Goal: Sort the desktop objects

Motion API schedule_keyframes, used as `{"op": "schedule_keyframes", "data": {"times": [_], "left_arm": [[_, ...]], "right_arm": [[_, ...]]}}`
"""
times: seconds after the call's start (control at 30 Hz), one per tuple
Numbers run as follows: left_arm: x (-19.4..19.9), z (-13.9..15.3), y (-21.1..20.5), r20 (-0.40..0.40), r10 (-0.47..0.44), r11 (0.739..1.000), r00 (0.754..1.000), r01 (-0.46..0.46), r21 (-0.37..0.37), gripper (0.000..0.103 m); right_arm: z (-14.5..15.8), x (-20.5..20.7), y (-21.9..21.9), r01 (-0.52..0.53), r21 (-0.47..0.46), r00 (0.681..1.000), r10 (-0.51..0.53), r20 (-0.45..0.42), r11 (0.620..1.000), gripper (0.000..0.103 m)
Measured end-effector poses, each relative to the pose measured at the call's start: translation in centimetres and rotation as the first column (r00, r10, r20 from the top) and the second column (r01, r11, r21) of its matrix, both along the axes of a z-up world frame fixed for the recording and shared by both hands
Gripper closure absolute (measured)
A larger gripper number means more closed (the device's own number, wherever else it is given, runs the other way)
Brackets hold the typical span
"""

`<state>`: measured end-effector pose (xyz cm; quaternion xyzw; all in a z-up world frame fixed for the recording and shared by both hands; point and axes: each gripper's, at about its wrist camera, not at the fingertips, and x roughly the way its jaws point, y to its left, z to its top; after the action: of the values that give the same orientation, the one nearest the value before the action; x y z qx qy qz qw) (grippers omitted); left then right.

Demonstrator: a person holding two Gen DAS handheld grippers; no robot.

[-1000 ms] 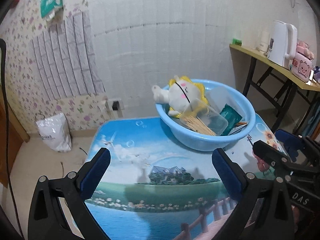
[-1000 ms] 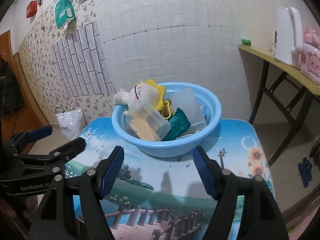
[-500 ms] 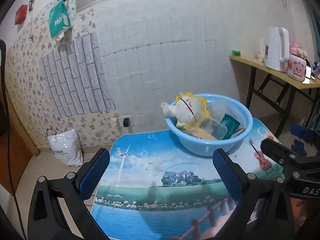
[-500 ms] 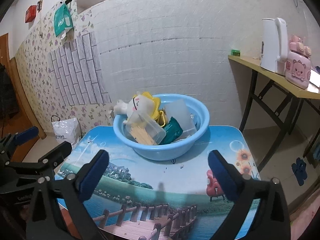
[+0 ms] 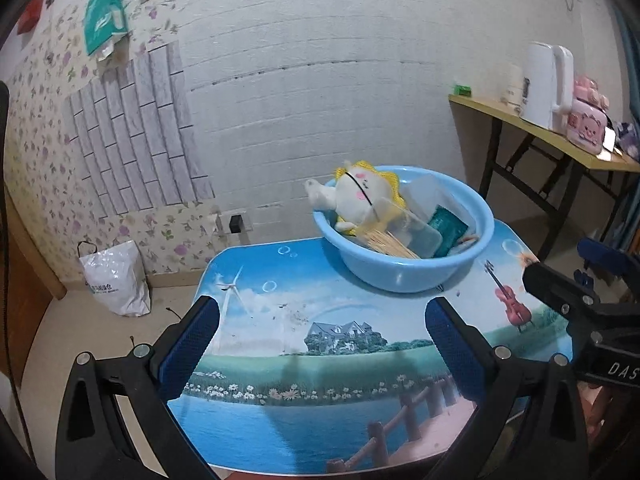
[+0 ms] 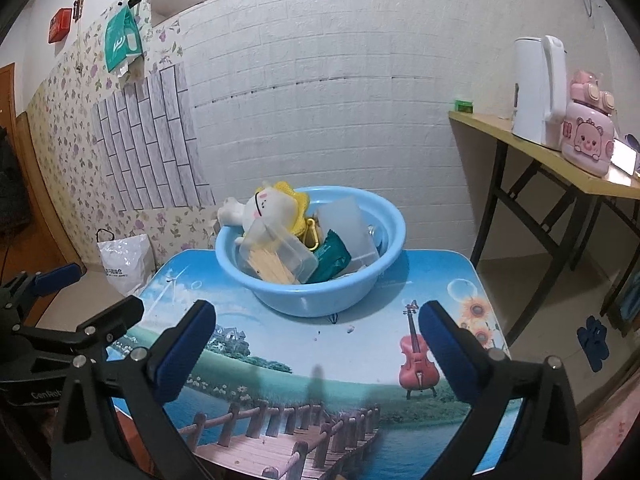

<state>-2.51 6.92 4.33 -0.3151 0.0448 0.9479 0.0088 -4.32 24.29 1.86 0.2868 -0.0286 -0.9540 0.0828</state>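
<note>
Your left gripper (image 5: 322,336) is spread wide with nothing between its blue-padded fingers (image 5: 188,344), held above the near half of the table; your right gripper (image 6: 316,342) is likewise spread wide and empty, its fingers (image 6: 182,350) framing the printed violin and bridge. In the left wrist view the right gripper's black frame enters at 3 o'clock; in the right wrist view the left gripper's frame enters at 9 o'clock. The table (image 6: 360,364) is a small top printed with sky, lake, house and wooden bridge, with a few crumbs just in front of the basin. The blue basin (image 6: 312,300) stands at 12 o'clock on the far part of the table, and all the sorted objects lie inside it: a white-and-yellow plush toy (image 6: 266,208) leaning over the far-left rim, a clear box of wooden sticks (image 6: 276,258) in front of it, a green packet (image 6: 332,258) to the right, and a frosted plastic container (image 6: 344,220) behind. Beyond the table rises a white brick wall (image 6: 320,80), with floral wallpaper (image 6: 60,128) at 10 o'clock and a white plastic bag (image 6: 126,258) on the floor at 9 o'clock. At 2 o'clock a wooden folding desk (image 6: 552,160) carries a white kettle (image 6: 536,88) and a pink bottle (image 6: 586,136).
</note>
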Motion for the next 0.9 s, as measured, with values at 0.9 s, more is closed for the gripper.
{"op": "schedule_keyframes", "data": {"times": [0.9], "left_arm": [[-1.3, -1.7, -0.9, 0.099, -0.003, 0.998, 0.995, -0.004, 0.070, 0.000]], "right_arm": [[-1.7, -0.6, -0.3, 0.000, 0.022, 0.999, 0.000, 0.034, 1.000, 0.000]]}}
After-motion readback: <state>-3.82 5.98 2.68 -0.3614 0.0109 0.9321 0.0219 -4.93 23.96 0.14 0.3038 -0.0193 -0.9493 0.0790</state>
